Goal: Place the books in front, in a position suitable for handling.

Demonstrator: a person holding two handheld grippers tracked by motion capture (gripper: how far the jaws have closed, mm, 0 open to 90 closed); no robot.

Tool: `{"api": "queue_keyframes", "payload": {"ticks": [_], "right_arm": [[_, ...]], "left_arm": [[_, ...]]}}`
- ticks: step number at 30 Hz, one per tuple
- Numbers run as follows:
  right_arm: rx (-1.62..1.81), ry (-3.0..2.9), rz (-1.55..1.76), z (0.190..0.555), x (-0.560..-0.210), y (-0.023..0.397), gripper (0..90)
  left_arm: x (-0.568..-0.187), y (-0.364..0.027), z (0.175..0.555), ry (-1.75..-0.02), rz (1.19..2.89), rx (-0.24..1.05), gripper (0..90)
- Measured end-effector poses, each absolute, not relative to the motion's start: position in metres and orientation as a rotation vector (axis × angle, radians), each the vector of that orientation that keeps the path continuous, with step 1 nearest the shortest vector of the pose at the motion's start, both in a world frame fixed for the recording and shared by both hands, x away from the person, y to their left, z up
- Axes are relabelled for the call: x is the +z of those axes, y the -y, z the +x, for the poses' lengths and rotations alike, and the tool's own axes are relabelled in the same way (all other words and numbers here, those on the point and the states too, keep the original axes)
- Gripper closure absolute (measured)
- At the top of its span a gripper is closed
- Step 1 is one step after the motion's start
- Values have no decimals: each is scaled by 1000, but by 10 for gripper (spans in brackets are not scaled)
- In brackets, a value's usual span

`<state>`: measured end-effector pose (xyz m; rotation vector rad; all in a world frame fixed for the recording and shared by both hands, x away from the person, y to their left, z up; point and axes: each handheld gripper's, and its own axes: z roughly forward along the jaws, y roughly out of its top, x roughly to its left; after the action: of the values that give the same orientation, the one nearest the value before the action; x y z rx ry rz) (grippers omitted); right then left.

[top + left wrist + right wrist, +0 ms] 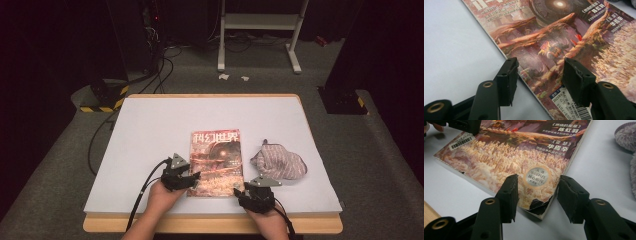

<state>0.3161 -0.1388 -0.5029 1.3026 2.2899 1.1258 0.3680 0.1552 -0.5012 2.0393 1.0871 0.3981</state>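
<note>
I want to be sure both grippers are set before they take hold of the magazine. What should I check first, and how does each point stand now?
1. Magazine lies flat and closed on the table: ok.
2. Left gripper open, its jaws astride the magazine's left edge: ok.
3. Right gripper open around the near right corner: ok.
4. That corner is worn and curled, so the grip may slip: not ok.
5. Cloth lies apart from the magazine: ok.
6. Whether either lower jaw reaches under the cover: cannot tell.
</note>
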Motion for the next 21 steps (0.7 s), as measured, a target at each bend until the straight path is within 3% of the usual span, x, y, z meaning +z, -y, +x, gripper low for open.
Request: {"api": "queue_keyframes", "payload": {"ticks": [8,21], "right_arm": [[1110,-2291,1286,321,-501,143,480],[1175,-2300,1226,345,-490,142,433]], "left_arm": [[-499,-172,367,-1115,2023,427,382],[-497,-221,348,-1167,1950,479,413]]}}
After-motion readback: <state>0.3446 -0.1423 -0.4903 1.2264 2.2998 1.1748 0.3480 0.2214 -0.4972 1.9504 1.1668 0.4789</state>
